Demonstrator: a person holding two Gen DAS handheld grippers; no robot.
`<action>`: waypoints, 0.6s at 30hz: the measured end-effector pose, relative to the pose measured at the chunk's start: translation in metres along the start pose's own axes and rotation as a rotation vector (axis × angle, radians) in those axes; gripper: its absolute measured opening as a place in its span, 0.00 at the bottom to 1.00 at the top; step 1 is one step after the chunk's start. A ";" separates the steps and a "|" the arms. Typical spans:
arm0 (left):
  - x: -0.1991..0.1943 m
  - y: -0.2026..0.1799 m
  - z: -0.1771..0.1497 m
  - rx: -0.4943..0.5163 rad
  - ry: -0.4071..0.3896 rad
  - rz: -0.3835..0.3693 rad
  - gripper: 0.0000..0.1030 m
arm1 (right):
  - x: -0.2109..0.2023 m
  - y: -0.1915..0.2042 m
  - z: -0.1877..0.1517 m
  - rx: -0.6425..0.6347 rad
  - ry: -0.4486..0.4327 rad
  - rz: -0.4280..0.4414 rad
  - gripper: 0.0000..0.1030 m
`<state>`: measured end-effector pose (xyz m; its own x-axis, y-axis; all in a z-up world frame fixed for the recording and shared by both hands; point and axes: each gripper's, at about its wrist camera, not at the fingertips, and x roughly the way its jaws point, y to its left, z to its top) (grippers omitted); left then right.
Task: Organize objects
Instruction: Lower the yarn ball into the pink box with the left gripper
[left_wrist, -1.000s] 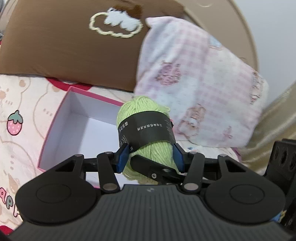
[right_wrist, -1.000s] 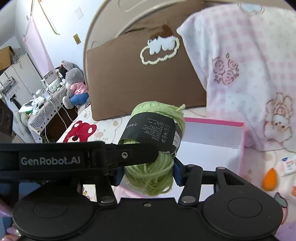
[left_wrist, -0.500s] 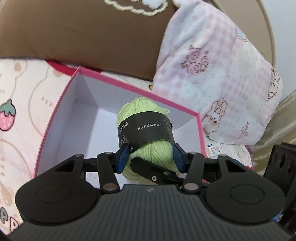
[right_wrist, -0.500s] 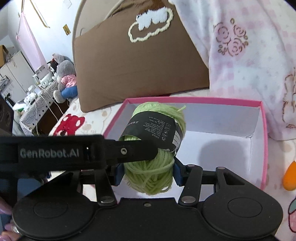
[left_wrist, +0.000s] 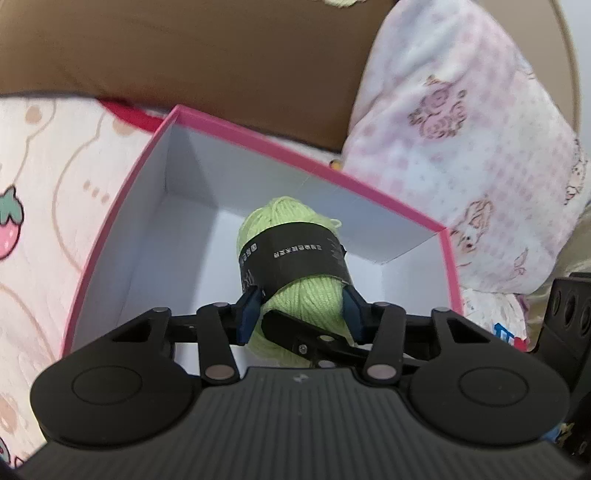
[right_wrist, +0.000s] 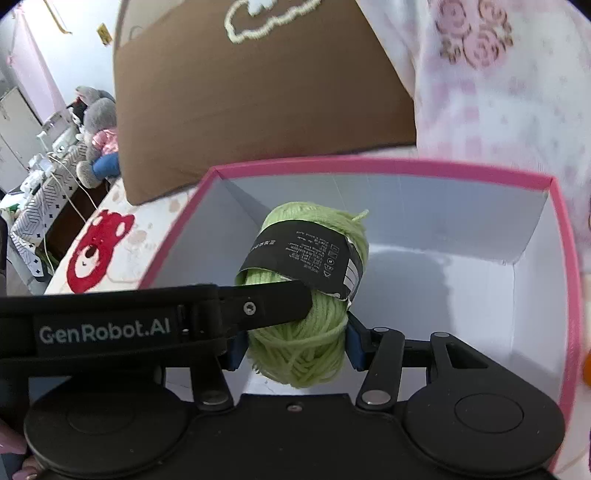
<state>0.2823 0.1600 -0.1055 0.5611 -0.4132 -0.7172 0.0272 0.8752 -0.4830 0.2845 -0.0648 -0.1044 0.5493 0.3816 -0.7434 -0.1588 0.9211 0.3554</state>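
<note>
One ball of green yarn (left_wrist: 295, 266), one pink box (left_wrist: 110, 236), two pillows at twelve o'clock. My left gripper (left_wrist: 301, 314) is closing on the yarn, pads pressing it at nine and three; my right gripper (right_wrist: 291, 343) clamps it too. It hangs over the box, apparently above the floor.

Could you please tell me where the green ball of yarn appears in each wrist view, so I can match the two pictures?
Left wrist: green ball of yarn sits at centre, just below the middle.
Right wrist: it sits at centre, partly behind the other gripper's black finger.
Shared landmark: the pink-rimmed box behind it.
</note>
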 end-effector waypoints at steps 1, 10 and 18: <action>0.003 0.000 0.000 0.007 0.003 0.010 0.44 | 0.003 -0.002 -0.002 0.013 0.005 0.005 0.55; 0.030 0.012 0.005 -0.070 0.016 0.034 0.43 | 0.032 -0.005 0.006 0.018 0.067 -0.058 0.55; 0.028 0.016 0.007 -0.100 0.028 0.041 0.40 | 0.027 -0.010 0.006 0.031 0.080 -0.016 0.61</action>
<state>0.3041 0.1643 -0.1293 0.5369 -0.3857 -0.7503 -0.0790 0.8625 -0.4999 0.3057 -0.0643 -0.1249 0.4837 0.3731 -0.7918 -0.1245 0.9247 0.3597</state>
